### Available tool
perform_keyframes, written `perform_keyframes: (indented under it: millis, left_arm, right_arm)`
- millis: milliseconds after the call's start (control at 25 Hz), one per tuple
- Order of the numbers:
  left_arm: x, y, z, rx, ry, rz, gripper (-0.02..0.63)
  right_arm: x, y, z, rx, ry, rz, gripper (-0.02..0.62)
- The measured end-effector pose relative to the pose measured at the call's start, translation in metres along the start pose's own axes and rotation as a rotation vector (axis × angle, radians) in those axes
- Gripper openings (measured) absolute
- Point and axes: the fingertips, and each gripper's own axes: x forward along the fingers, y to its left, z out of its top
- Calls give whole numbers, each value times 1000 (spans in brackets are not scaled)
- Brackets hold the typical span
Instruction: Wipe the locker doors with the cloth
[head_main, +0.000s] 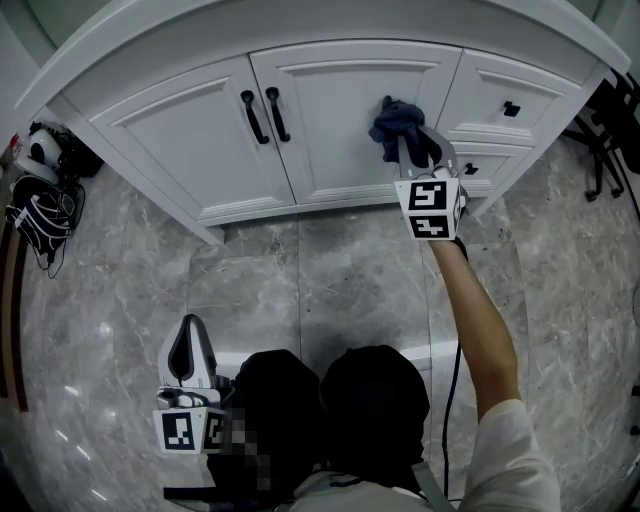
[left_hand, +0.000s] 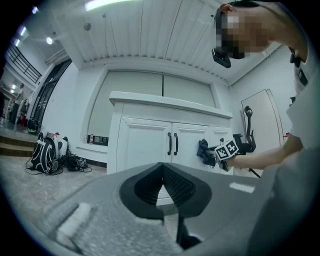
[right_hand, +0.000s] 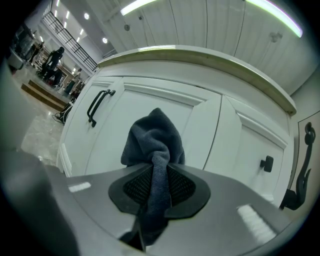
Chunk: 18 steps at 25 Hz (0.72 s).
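Observation:
The white locker has two doors with black handles (head_main: 265, 115). A dark blue cloth (head_main: 393, 119) is bunched against the right door (head_main: 340, 120), near its right edge. My right gripper (head_main: 416, 142) is shut on the cloth, which hangs down between its pads (right_hand: 172, 186) and swells out ahead of them in the right gripper view. The left door (head_main: 190, 130) has nothing on it. My left gripper (head_main: 190, 330) is held low over the floor, well back from the locker, with its jaws together and nothing in them. The left gripper view shows the cloth (left_hand: 203, 148) on the door from afar.
Right of the doors are drawers with small black knobs (head_main: 511, 108). A backpack and cables (head_main: 35, 200) lie on the marble floor at the left. A black office chair (head_main: 612, 130) stands at the far right. The person's head and body fill the bottom centre.

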Motion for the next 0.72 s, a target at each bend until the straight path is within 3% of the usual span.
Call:
perform_keyframes:
  millis: [400,720]
  left_arm:
    - [-4,9,-4,5,9,13,2]
    - [-4,12,-6,-6,4,12,2]
  right_arm:
    - [5,25,-53,18,70,18,71]
    - [9,39,-55,51,73,20,69]
